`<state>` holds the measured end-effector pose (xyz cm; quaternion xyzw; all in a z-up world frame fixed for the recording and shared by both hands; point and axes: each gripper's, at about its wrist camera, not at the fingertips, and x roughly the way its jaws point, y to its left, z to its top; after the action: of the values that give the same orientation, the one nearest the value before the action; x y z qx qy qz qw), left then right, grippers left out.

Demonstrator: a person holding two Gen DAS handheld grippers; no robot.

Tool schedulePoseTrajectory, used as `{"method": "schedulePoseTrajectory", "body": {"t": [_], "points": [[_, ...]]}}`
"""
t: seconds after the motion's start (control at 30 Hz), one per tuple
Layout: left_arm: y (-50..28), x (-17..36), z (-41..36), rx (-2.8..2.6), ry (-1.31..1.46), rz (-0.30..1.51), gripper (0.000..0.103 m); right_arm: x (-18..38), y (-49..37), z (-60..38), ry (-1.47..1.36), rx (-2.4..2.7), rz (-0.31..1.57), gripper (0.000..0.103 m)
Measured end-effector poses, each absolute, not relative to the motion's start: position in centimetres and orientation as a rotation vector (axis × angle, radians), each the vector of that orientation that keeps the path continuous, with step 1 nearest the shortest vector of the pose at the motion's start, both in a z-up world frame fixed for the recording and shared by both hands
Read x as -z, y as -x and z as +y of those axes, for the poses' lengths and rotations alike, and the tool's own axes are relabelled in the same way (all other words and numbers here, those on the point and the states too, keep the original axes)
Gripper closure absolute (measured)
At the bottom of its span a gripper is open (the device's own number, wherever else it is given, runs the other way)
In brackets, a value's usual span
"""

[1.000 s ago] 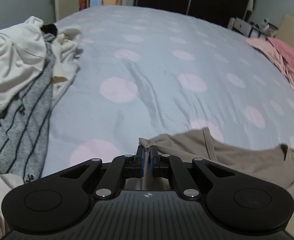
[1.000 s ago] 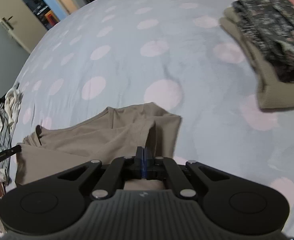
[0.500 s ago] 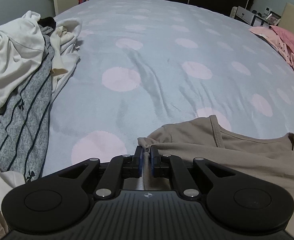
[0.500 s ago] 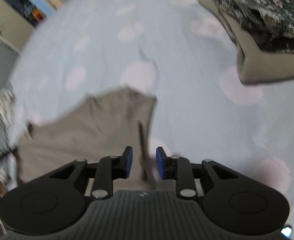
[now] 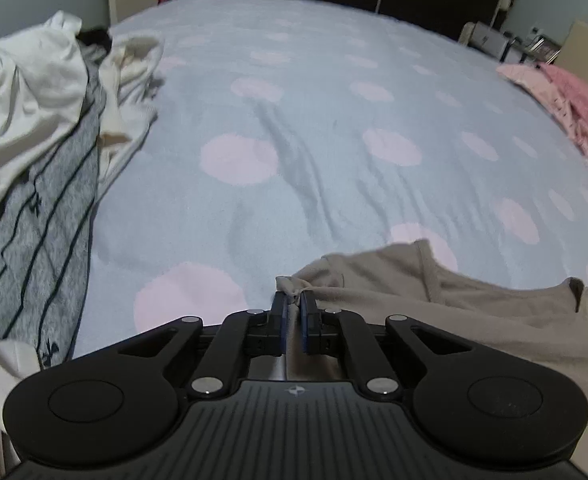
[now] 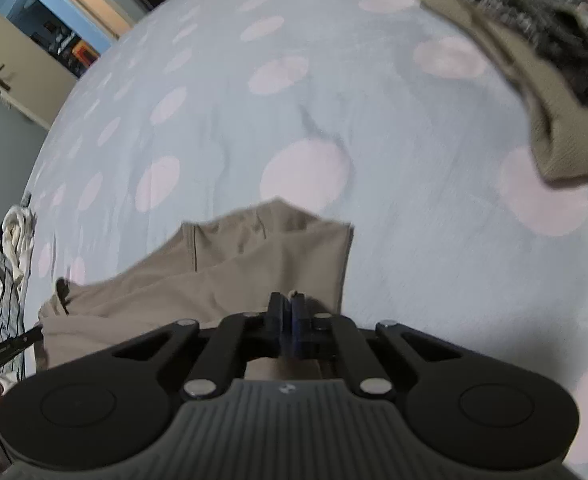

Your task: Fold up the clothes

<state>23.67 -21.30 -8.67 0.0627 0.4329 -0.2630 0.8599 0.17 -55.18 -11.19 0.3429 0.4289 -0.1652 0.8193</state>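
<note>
We hold a tan shirt (image 5: 474, 316) with both grippers, low over a big bed (image 5: 314, 140). The bed has a light blue sheet with pale pink dots. The shirt lies at the near edge of the bed, close to us, and part of it rests flat on the sheet.

Our left gripper (image 5: 292, 316) has its fingers (image 5: 279, 314) pressed almost together, pinching a bunched corner of the shirt. A little knot of cloth pokes up between them.

Our right gripper (image 6: 287, 318) has its fingers (image 6: 276, 316) pressed together too, pinching another edge of the shirt (image 6: 234, 272). From this side the shirt looks folded over, with a square corner pointing away from us. This view is a bit blurry.

To the left of the shirt there is a messy pile of clothes (image 5: 34, 140), white ones and a gray striped one. Far to the right of the shirt lies pink cloth (image 5: 574, 112) at the side of the bed. In the right view, a neat stack of folded clothes (image 6: 542, 60) sits on the sheet (image 6: 334, 92), well apart from the shirt, with a dark patterned piece on top of a tan one.
</note>
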Motion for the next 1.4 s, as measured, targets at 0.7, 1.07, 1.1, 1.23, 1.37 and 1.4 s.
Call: {"method": "schedulePoseTrajectory", "body": {"t": [0.7, 1.07, 1.1, 1.23, 1.37, 1.4], "points": [[-18.8, 6.6, -18.6, 0.574, -0.219, 0.906, 0.08, 9.7, 2.3, -53.1, -0.609, 0.353, 0.912, 0.065], [-10.3, 7.2, -13.7, 0.6, -0.319, 1.029, 0.068, 9.8, 8.1, -45.8, -0.428, 0.169, 1.056, 0.062], [-9.5, 7.3, -13.2, 0.602, -0.331, 1.044, 0.06, 10.1, 8.7, -45.1, -0.419, 0.152, 1.081, 0.06], [-6.6, 7.9, -11.4, 0.596, -0.368, 1.095, 0.058, 11.1, 11.4, -42.1, -0.379, 0.126, 1.169, 0.049], [-4.0, 8.6, -9.8, 0.581, -0.395, 1.151, 0.057, 12.0, 13.9, -40.2, -0.409, 0.147, 1.213, 0.049], [-3.4, 8.8, -9.5, 0.58, -0.406, 1.163, 0.057, 12.1, 14.5, -39.7, -0.403, 0.154, 1.22, 0.048]]}}
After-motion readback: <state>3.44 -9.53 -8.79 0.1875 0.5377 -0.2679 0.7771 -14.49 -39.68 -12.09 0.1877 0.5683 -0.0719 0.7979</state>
